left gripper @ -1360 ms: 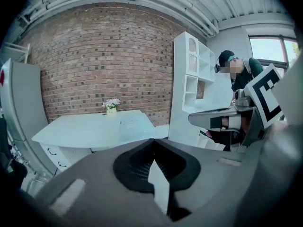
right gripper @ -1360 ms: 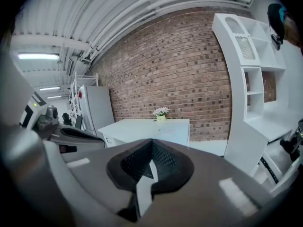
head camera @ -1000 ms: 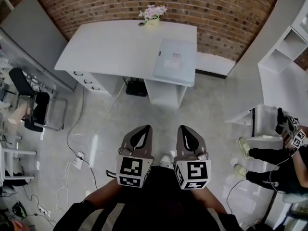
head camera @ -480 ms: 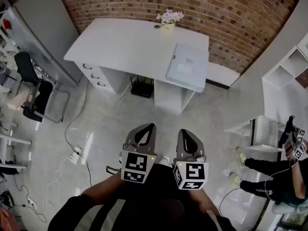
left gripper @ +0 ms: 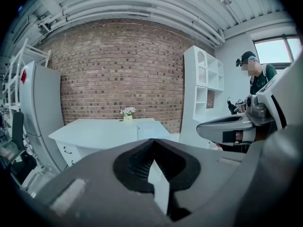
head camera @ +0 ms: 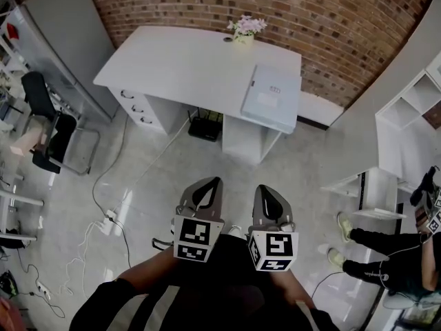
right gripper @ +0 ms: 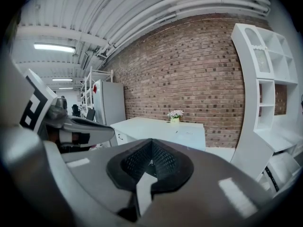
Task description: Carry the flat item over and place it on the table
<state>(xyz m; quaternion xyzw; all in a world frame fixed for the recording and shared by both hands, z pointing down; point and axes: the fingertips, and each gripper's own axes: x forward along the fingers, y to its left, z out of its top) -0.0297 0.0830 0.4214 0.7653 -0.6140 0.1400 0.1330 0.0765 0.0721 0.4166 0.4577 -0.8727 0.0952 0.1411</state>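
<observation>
A flat pale grey panel (head camera: 271, 98) lies on the right end of the white desk (head camera: 186, 64) by the brick wall; it also shows on the desk in the left gripper view (left gripper: 147, 127) and the right gripper view (right gripper: 190, 134). My left gripper (head camera: 209, 184) and right gripper (head camera: 266, 189) hang side by side over the floor, close to my body and well short of the desk. Both are shut with nothing between the jaws, as the left gripper (left gripper: 152, 141) and right gripper (right gripper: 151, 141) show in their own views.
A small flower pot (head camera: 242, 30) stands at the desk's back edge. A black router (head camera: 207, 127) sits under the desk. Cables and a power strip (head camera: 110, 223) lie on the floor at left, near a black chair (head camera: 43, 133). White shelves (head camera: 406, 81) and a seated person (head camera: 389, 257) are at right.
The head view has swung slightly, so the desk sits a little further right and higher than a second ago. Both grippers stay shut in the same place before my body.
</observation>
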